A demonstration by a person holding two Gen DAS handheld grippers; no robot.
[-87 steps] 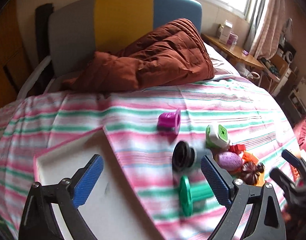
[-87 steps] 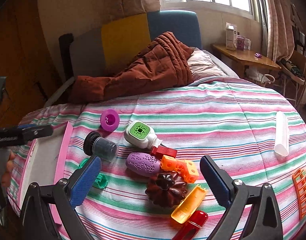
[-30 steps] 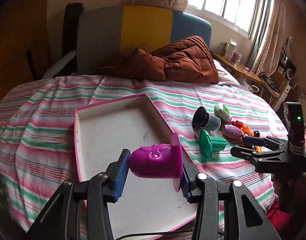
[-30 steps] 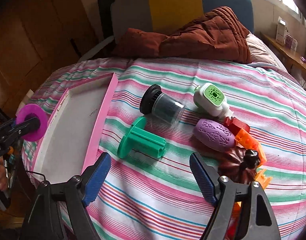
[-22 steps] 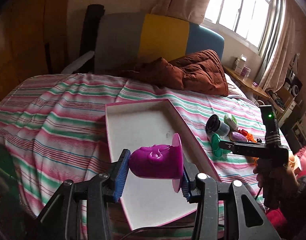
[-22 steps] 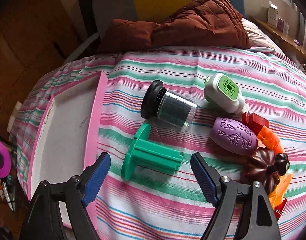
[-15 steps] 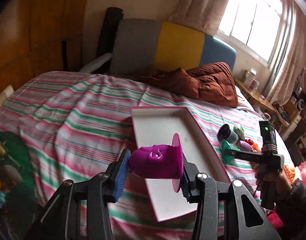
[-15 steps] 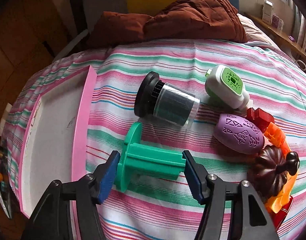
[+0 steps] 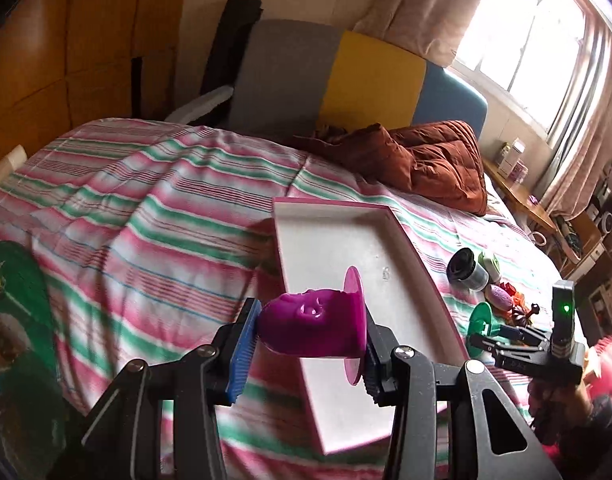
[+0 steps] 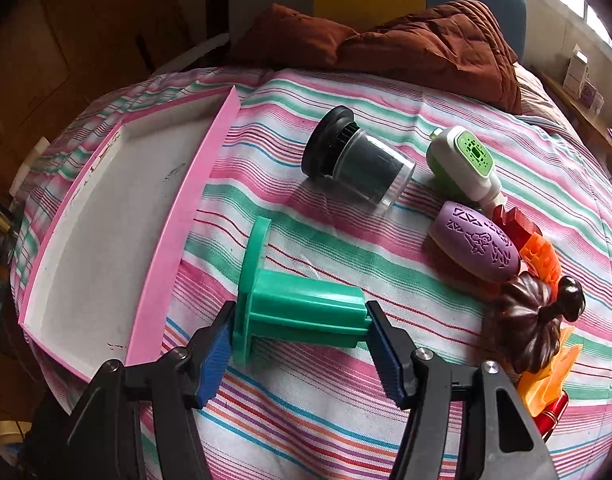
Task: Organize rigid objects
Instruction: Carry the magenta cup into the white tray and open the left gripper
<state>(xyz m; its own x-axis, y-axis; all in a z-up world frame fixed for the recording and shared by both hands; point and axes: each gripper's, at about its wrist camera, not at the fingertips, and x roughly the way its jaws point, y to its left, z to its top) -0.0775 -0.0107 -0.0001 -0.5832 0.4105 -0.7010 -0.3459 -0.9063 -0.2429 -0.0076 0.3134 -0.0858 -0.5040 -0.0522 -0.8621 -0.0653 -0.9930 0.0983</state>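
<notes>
Between the right gripper (image 10: 300,346) pads, green spool (image 10: 298,306) is lying sideways on the bedspread (image 10: 385,400), clamped end to end. Left gripper (image 9: 306,354) is gripping purple cup (image 9: 315,326) above pink tray (image 9: 409,246).

Brown quilt (image 10: 425,36) against grey-yellow-blue headboard (image 9: 345,76) on striped bedspread (image 9: 146,208); curtained window (image 9: 517,40).

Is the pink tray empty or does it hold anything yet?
Empty. The pink tray shows only a bare white floor in both views; the purple cup is held in the left tongs, not set inside.
</notes>
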